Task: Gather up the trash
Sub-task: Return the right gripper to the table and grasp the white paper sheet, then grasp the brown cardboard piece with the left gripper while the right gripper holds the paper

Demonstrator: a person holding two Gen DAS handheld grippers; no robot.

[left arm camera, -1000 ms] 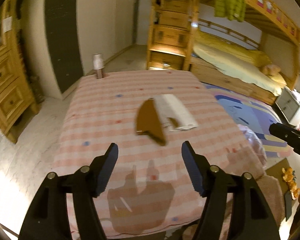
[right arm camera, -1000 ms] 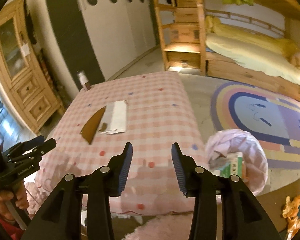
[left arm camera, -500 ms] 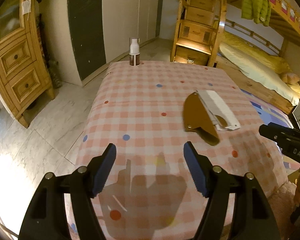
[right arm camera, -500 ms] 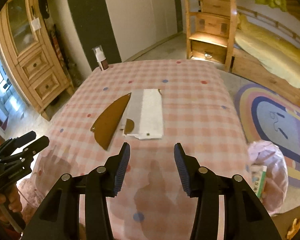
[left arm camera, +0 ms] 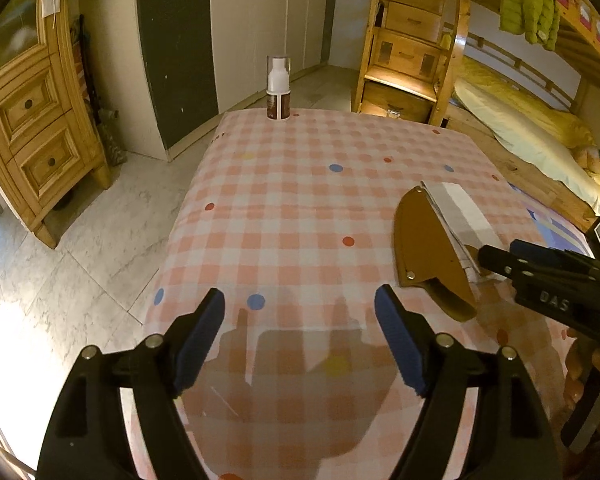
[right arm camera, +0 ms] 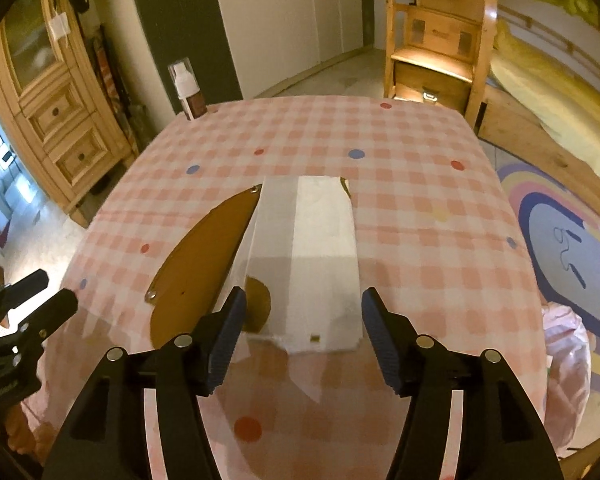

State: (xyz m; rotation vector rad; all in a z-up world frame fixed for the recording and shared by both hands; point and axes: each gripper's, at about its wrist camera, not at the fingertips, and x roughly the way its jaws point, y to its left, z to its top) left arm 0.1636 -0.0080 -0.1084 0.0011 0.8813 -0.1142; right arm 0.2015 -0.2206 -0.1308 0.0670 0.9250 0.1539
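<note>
While both the left gripper (left arm camera: 300, 340) and right gripper (right arm camera: 303, 334) hang spread and empty, the white paper (right arm camera: 312, 256) and brown sheath (right arm camera: 204, 252) lie touching on the checkered tablecloth (right arm camera: 420, 208), a spray bottle (left arm camera: 278, 88) well beyond.

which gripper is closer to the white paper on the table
Right. The right gripper hangs open at the white paper's near edge, fingertips straddling it. The left gripper, also open, is off to the paper's left, beyond the brown piece.
</note>
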